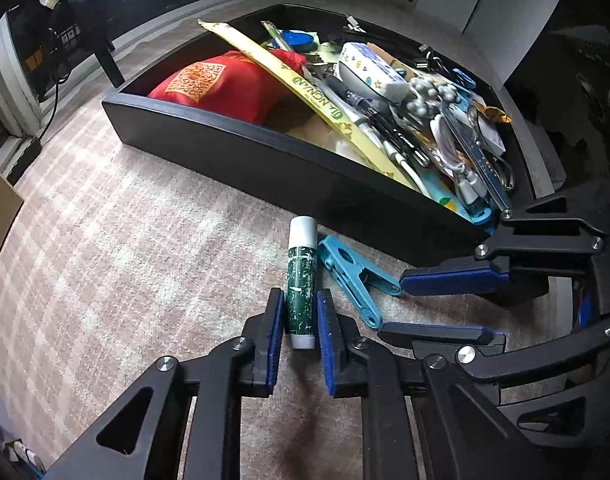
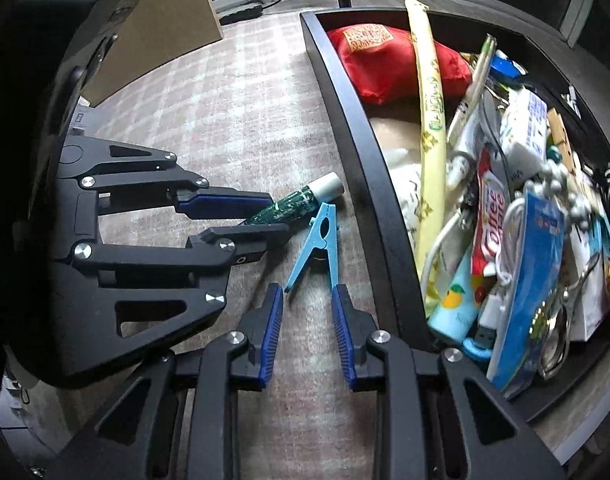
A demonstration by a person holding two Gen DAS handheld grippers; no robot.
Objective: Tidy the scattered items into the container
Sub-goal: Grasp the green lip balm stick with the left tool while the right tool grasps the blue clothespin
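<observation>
Green cylindrical glue stick with white cap (image 1: 302,287) lies on the plaid carpet (image 1: 125,240) just in front of the long black tray (image 1: 233,152); its label is scuffed and no writing on it can be read. Its long axis runs toward the tray, white cap nearest the tray wall, white base end pointing away. Touching it on the side is a light blue plastic clothespin (image 1: 355,280), also flat on the carpet, its closed jaw end near the tray and its two handles splayed away from it.

Inside the tray, a long pale yellow paper sleeve (image 1: 313,108) carries green lettering, partly legible as "NONAN". A red fabric pouch (image 1: 221,84) shows an orange QR-code print. A red and white sachet (image 2: 492,220) reads "Coffee".

The left gripper (image 1: 301,320) comes in low from the side away from the tray, its blue-padded fingers (image 1: 276,332) straddling the stick's base end, close on both sides but with slim gaps showing, so not clamped. The right gripper (image 2: 308,312) is spread wide, low over the carpet, its fingers (image 2: 343,320) bracketing the clothespin's handles without squeezing them.
</observation>
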